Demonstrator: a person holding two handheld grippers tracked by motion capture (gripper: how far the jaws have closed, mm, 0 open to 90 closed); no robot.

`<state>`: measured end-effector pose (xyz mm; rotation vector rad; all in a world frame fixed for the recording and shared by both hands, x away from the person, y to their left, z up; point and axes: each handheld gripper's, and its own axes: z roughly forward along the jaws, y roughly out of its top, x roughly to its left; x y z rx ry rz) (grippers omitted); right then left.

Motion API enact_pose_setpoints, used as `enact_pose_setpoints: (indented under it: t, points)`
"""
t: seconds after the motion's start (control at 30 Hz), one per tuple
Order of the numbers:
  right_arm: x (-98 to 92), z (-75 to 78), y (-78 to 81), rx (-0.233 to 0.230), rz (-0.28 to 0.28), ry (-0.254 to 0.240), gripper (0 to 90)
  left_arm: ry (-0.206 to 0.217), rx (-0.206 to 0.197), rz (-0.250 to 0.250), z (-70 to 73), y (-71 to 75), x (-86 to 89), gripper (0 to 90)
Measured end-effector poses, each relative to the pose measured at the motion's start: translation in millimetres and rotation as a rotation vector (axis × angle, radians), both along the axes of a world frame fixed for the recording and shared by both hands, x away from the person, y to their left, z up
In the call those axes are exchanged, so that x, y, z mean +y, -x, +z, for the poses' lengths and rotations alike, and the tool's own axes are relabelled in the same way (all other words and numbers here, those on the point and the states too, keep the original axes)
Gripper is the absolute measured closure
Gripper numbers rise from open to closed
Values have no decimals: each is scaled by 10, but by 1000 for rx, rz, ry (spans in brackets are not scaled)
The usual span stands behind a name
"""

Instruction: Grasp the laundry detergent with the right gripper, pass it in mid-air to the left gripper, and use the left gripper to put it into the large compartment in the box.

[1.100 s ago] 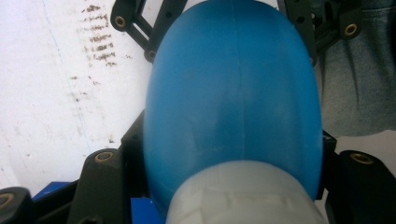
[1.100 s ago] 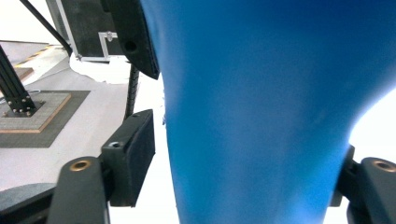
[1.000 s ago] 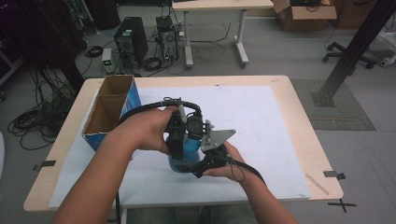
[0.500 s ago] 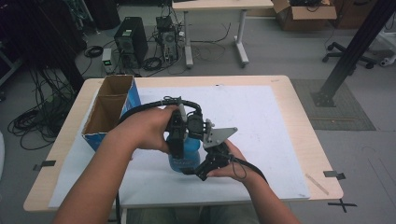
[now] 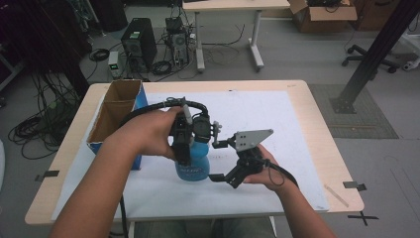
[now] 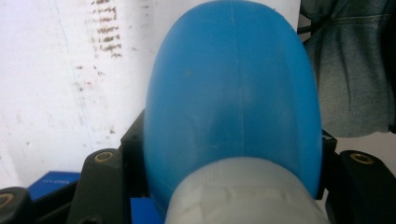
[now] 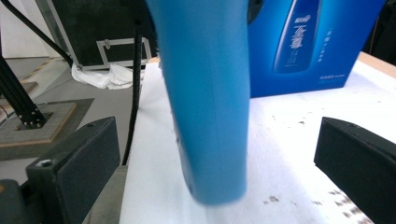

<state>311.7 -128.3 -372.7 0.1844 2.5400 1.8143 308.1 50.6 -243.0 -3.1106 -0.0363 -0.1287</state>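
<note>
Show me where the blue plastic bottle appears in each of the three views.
High view: blue plastic bottle at centre, on the white paper sheet.
Left gripper view: centre, bottle between the black jaws.
Right gripper view: upper centre, jaws apart from it.
Shared landmark: the white paper sheet.

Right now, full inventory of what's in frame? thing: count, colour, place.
bottle: 1, blue, upright on the sheet near the table's front, gripped at the top
box: 1, blue outside and brown inside, open top, table's left side
sheet: 1, white, covers most of the tabletop
table: 1, light wood, centre
PC tower: 1, black, floor behind the table
far table: 1, white legs, background
cardboard box: 1, brown, floor at top right
cables: several, black, floor at left
left gripper: 1, black, shut on bottle
right gripper: 1, black, jaws just opened, either side of the bottle without touching
</note>
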Motion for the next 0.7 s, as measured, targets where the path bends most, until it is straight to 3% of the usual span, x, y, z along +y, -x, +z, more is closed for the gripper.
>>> enact_pose_setpoints:
  t: [0.23, 0.33, 0.37, 0.53, 0.6, 0.7]
  points:
    - [-270, 160, -14, -23, -32, 47, 5, -5, 15, 88, 92, -70, 59, 390]
    - [-431, 245, -41, -35, -57, 94, 5, -17, 35, 170, 155, -131, 99, 390]
    - [-466, 263, -48, -37, -62, 107, 5, -17, 35, 170, 155, -131, 99, 390]
    - [-613, 320, -91, -45, -87, 179, 7, -3, 45, 286, 288, -193, 163, 390]
    - [-664, 331, -113, -40, -101, 207, 8, -3, 45, 303, 314, -202, 173, 390]
    - [-735, 346, -155, -40, -116, 246, 9, 9, 50, 393, 412, -248, 209, 390]
